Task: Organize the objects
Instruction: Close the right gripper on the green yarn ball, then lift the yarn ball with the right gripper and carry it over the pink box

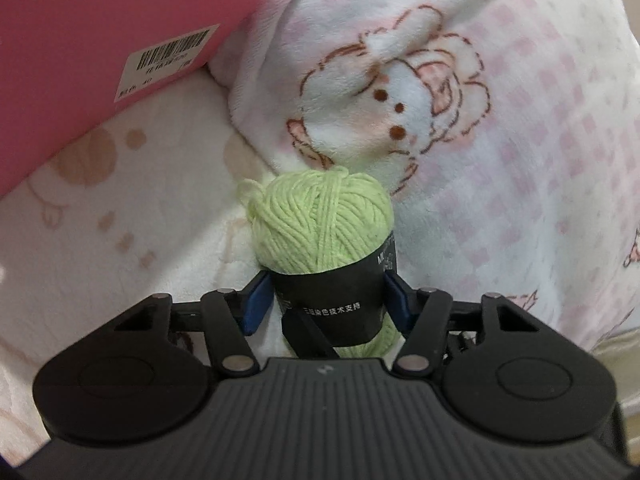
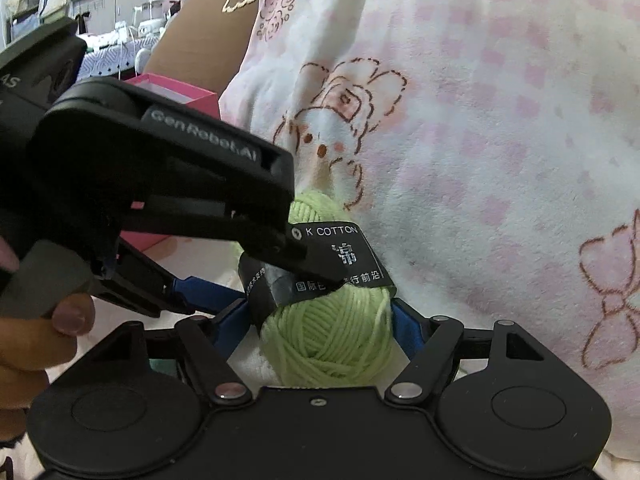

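Observation:
A light green yarn ball (image 1: 320, 220) with a black paper label lies on the bed against a plush blanket. In the left wrist view my left gripper (image 1: 326, 300) has both blue pads pressed on the label. In the right wrist view my right gripper (image 2: 316, 316) holds the near end of the same yarn ball (image 2: 336, 340), a blue pad against each side. My left gripper (image 2: 280, 280) comes in there from the left, one finger lying over the label and the other below it. A hand (image 2: 72, 316) holds it.
A white and pink rabbit-print blanket (image 1: 500, 160) is piled up right behind the yarn. A pink box (image 1: 80, 40) with a barcode sticker stands at the left, its open top (image 2: 176, 92) showing in the right wrist view. Cardboard (image 2: 192, 32) leans behind it. A cream printed sheet (image 1: 100, 240) covers the bed.

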Motion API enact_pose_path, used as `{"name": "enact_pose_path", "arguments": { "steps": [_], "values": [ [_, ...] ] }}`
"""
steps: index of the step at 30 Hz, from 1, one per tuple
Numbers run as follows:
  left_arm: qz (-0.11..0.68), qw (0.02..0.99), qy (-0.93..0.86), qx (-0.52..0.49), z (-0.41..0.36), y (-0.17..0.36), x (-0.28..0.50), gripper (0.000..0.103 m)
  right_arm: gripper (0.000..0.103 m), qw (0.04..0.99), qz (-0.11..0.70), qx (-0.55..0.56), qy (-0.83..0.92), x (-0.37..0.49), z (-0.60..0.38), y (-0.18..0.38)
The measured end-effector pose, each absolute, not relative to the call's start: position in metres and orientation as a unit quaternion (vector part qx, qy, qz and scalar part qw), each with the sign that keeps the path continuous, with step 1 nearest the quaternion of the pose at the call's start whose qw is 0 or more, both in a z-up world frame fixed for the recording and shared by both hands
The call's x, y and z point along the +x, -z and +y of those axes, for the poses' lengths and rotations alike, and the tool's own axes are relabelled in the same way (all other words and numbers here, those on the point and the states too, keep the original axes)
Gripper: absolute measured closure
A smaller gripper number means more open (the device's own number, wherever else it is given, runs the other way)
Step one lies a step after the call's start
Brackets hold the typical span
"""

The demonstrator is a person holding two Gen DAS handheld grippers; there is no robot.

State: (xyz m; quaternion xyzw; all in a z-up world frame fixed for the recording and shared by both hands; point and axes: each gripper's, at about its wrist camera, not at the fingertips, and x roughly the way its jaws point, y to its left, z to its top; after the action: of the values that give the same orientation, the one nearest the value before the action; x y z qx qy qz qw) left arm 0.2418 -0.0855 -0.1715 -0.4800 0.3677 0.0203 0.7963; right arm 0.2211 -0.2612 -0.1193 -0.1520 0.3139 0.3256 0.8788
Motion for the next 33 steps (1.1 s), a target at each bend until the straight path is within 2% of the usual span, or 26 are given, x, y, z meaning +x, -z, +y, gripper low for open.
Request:
{"name": "enact_pose_path", "arguments": {
  "steps": [8, 13, 19, 33],
  "values": [
    [0.375, 0.818, -0.033, -0.434, -0.102, 0.161, 0.247, 0.05, 0.031, 0.882, 0.34, -0.098, -0.312, 0.222, -0.27, 0.121],
    [0.379, 0.826, -0.036, -0.416, -0.109, 0.155, 0.253, 0.052, 0.04, 0.88, 0.355, -0.101, -0.3, 0.227, -0.265, 0.119],
    [0.395, 0.828, -0.026, -0.397, -0.113, 0.143, 0.26, 0.056, 0.045, 0.879, 0.37, -0.084, -0.288, 0.228, -0.261, 0.112],
    [0.426, 0.836, 0.009, -0.346, -0.106, 0.126, 0.239, 0.056, 0.048, 0.863, 0.42, -0.022, -0.279, 0.193, -0.272, 0.096]
  ]
}}
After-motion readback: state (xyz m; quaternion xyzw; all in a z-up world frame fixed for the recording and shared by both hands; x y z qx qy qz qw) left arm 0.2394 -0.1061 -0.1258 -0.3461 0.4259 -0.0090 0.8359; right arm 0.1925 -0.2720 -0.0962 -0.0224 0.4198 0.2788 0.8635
